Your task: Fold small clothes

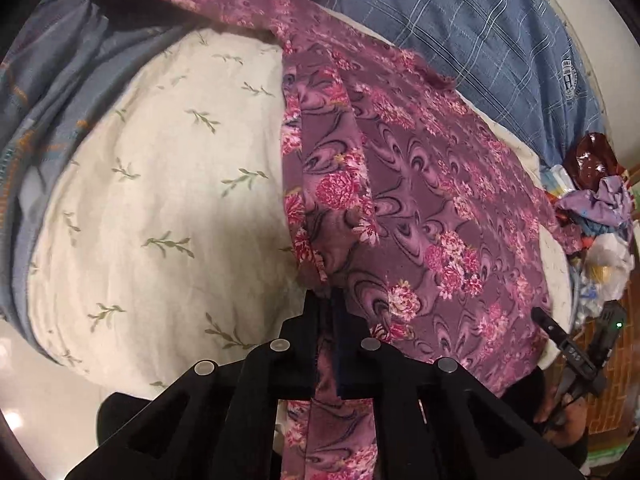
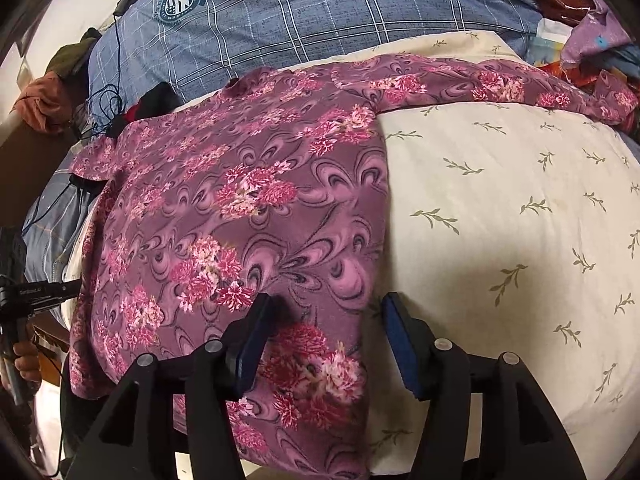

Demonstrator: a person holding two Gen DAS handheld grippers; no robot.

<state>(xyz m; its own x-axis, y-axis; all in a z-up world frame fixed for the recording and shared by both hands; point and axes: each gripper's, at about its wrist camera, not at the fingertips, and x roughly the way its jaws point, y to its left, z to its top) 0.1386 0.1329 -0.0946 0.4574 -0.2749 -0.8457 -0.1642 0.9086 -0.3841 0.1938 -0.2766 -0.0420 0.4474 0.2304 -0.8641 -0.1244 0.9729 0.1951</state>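
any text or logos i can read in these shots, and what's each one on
"H": large letter in the round crest on the blue checked fabric; the ring text around it is too blurred to read.
White lettering on the other gripper's black body: too small to read.
Marking on the black gripper at the right edge: unreadable.

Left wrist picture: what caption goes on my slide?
Left gripper pinches the purple flowered top's edge on the leaf-print sheet.

Black grippers (image 2: pixel 324 332), blue-padded jaws.

Warm indoor light from above; soft shadows on the sheet (image 2: pixel 500 208) near both cameras. Fisheye bending, dark corners, slight blur leftward.
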